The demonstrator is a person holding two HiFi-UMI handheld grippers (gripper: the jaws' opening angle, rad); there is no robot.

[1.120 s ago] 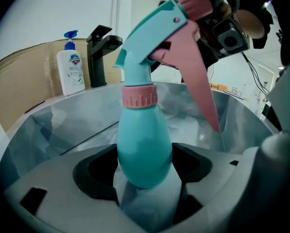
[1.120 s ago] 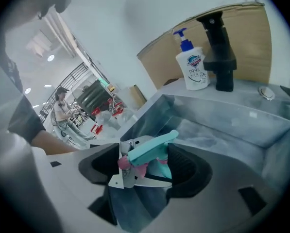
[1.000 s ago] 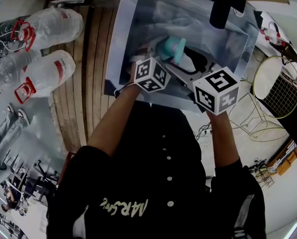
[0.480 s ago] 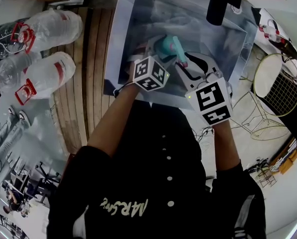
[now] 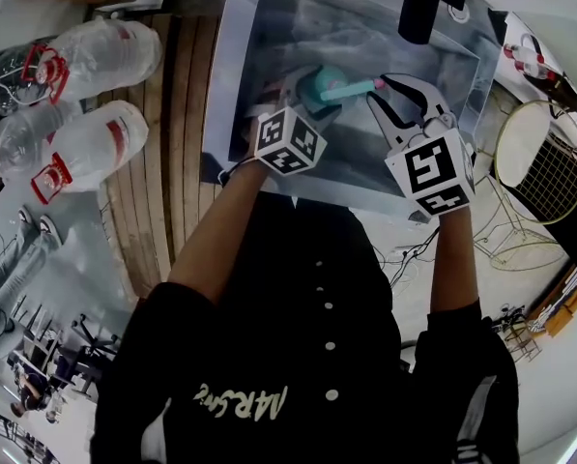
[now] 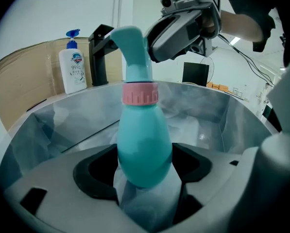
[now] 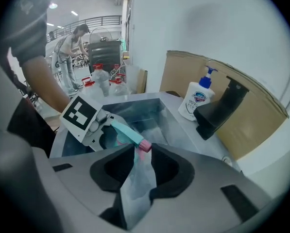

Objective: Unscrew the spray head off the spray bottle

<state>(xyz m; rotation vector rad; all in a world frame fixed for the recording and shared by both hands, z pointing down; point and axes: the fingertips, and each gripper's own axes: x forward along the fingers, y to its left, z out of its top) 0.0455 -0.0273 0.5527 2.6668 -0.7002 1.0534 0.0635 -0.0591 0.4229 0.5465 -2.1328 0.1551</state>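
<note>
Smooth glossy plastic spray bottle (image 6: 144, 149); ribbed pink plastic collar (image 6: 140, 93). Shiny metal basin (image 6: 62, 125). Matt cardboard board (image 6: 18, 81).

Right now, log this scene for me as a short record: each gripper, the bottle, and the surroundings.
left gripper: shut on the belly of the teal bottle, held over the sink
spray head: on the bottle, pink collar at the neck, not off yet
right gripper: jaws have just been closing; narrow gap left, pink nozzle tip at their tips, no grip seen
background: soap bottle on the ledge behind the sink
</note>
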